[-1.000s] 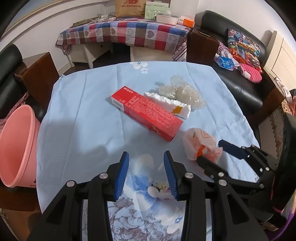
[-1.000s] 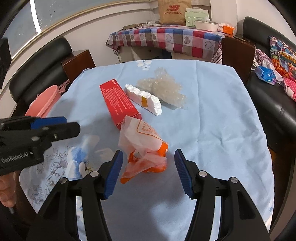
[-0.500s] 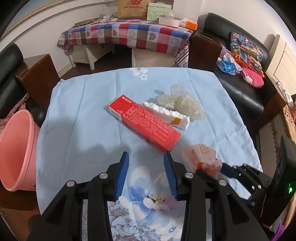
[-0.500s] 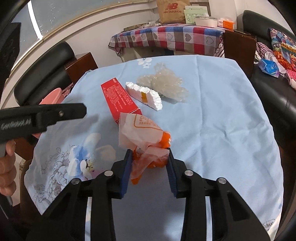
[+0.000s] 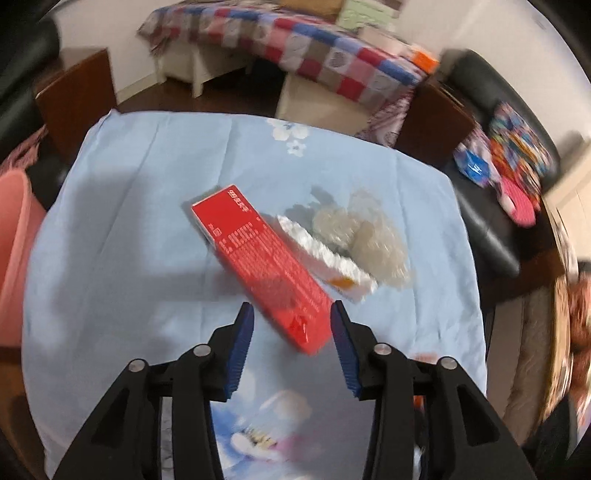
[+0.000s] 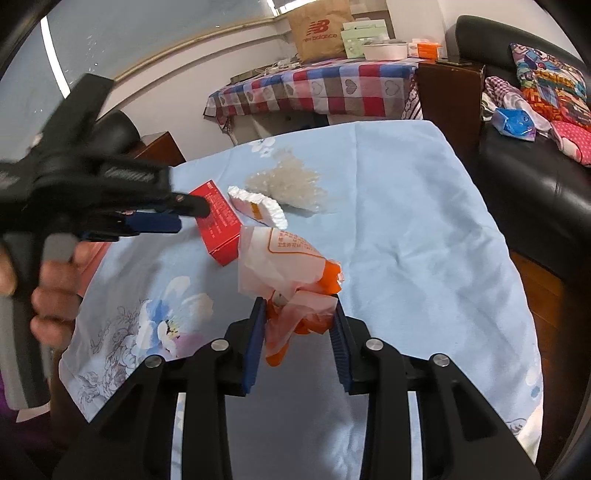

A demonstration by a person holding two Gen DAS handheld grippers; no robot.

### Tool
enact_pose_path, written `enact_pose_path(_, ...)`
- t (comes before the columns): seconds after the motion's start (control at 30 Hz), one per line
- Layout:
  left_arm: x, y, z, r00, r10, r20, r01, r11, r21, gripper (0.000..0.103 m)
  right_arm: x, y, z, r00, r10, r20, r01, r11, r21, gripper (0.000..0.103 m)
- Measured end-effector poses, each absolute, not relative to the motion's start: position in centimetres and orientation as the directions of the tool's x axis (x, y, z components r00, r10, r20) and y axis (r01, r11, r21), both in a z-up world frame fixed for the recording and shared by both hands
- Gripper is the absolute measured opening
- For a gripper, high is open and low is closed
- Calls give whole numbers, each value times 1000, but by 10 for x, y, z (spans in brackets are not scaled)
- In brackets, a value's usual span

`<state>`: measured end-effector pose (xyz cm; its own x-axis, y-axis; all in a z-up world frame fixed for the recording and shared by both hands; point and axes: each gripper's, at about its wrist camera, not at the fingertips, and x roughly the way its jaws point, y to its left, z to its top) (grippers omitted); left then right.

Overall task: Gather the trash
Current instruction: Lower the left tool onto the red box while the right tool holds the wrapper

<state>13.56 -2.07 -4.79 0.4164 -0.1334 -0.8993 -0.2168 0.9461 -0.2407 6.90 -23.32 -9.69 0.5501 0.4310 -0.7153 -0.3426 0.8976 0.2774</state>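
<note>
The right claw (image 6: 297, 328) has its blue pads on either side of a crumpled white-and-orange thin plastic bag (image 6: 288, 269), and the jaws are closing on its bunched lower end. The soft film already fills the gap and touches both pads, so it looks gripped low, where the folds gather and give something to bite on. The left claw (image 5: 291, 343) is spread and opening wider, with the near end of a long red cardboard box (image 5: 266, 266) showing between its pads, though neither pad touches it. Widening suits the flat carton's breadth, and coming in at its end probably lets the pads straddle it. Just beside the box lies a white foam strip with an orange patch (image 5: 325, 258), and against that a clump of clear bubble wrap (image 5: 362, 240). All three rest on the surface under a pale blue cloth with printed flowers (image 5: 122, 221). A pink plastic tub (image 5: 14, 251) sits off its left edge, a likely place for the trash. Beyond are a chequered-cloth table (image 6: 332, 88) with a brown paper bag (image 6: 319, 31), and a black sofa (image 6: 535, 177).
</note>
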Motion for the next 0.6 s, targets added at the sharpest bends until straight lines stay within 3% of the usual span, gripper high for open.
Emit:
enact_pose_path(0.23,156,-30,-68,370,-25,-929,-313,938,-150,47,68,-238,-99,548,432,-716,-337,898,283,34)
enact_pose_path(0.6,167,-38,-72,364,-18,-931,-338,929,-150,51,70,-241,-103,543,429,-722,-327,900,289,34)
